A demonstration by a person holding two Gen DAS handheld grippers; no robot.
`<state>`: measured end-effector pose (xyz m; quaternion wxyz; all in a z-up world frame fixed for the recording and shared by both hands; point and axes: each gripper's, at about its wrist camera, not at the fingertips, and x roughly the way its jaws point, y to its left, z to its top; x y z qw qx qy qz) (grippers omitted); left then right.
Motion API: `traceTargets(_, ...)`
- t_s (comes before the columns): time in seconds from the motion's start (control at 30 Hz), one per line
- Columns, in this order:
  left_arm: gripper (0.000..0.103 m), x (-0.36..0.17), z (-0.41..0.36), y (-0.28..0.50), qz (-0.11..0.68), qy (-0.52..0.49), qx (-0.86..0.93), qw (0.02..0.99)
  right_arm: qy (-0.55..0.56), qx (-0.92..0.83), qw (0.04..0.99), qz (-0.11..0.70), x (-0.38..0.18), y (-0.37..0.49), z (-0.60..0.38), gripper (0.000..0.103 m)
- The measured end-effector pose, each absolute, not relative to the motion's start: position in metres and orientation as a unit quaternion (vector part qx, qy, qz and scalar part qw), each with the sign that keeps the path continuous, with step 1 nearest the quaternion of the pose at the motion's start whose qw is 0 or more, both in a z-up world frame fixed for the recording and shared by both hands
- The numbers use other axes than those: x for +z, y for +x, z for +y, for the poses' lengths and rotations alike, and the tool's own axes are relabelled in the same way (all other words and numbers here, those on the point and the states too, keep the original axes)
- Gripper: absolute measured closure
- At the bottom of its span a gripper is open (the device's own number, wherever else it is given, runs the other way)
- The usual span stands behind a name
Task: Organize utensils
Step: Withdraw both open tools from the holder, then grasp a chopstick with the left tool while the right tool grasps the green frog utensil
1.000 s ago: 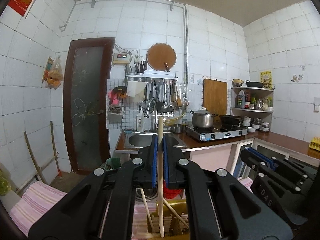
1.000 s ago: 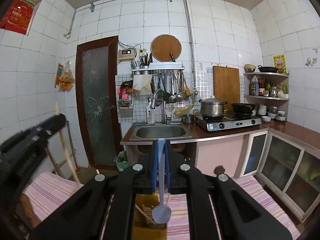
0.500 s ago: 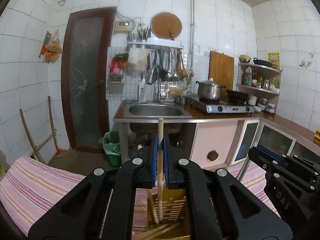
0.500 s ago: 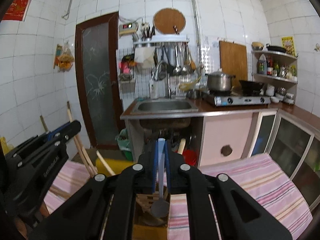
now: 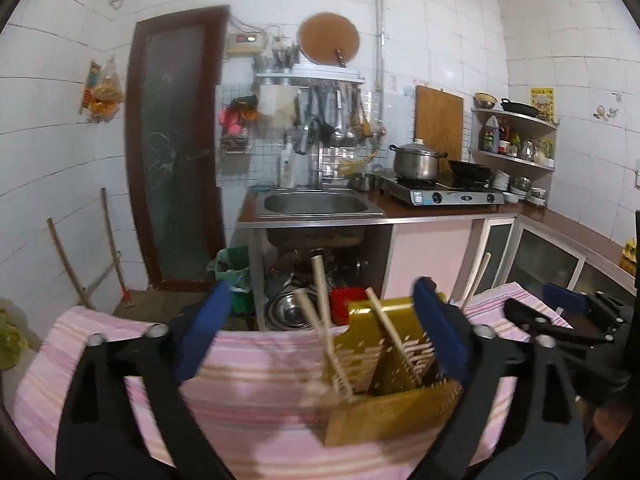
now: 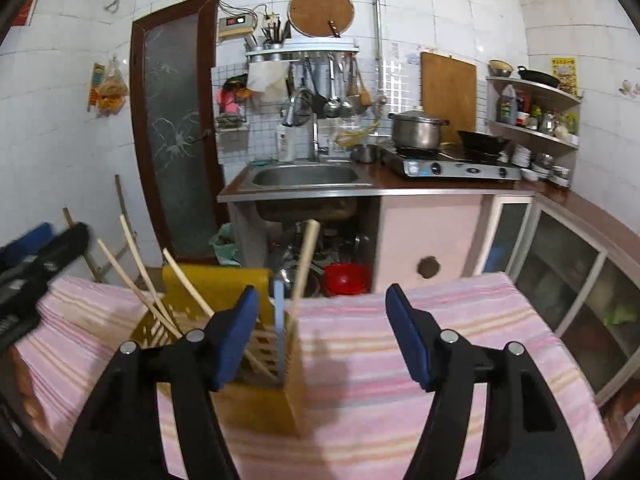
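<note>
A golden wooden utensil holder (image 5: 390,404) stands on the pink striped cloth (image 5: 248,396); it also shows in the right wrist view (image 6: 256,392). Wooden chopsticks (image 5: 324,320) lean in its slots. A wooden-handled utensil (image 6: 305,264) and a blue-handled spatula (image 6: 279,320) stand in its right compartment. My left gripper (image 5: 320,332) is open and empty, its jaws wide apart on either side of the holder. My right gripper (image 6: 320,332) is open and empty, just right of the holder. The right gripper also shows at the right of the left wrist view (image 5: 576,320).
Beyond the cloth-covered table are a steel sink (image 6: 306,176), a gas stove (image 6: 460,166) with a pot (image 6: 418,130), pink cabinets (image 6: 432,236) and a brown door (image 6: 176,128). Bowls and a red basin (image 6: 346,278) sit under the sink.
Both grippers have opened. The left one let go of the wooden chopstick and the right one let go of the blue spatula; both now stand in the holder. Both cameras have tilted down.
</note>
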<state>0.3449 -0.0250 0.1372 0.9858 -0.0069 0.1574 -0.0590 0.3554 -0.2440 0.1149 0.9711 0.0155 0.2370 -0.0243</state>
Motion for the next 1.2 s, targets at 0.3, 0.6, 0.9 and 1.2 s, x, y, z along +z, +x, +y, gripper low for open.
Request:
traceTargets(0.3, 0.005, 0.112, 0.020, 0.262, 0.193, -0.004, -0.023, 0.981, 0.001, -0.020, 0.962, 0.272, 0.083, 0.260, -0.236, 0.010)
traceTargets(0.6, 0.005, 0.044, 0.047, 0.209, 0.262, -0.005, -0.012, 0.965, 0.007, 0.011, 0.941, 0.337, 0.022, 0.195, -0.216, 0.010)
traceTargets(0.9, 0.005, -0.012, 0.054, 0.182, 0.341, -0.001, -0.013, 0.940, 0.010, 0.027, 0.924, 0.381, -0.011, 0.162, -0.206, 0.010)
traceTargets(1.2, 0.005, -0.047, 0.058, 0.162, 0.426, -0.008, -0.019, 0.905, -0.016, 0.045, 0.909, 0.415, -0.030, 0.154, -0.176, 0.010)
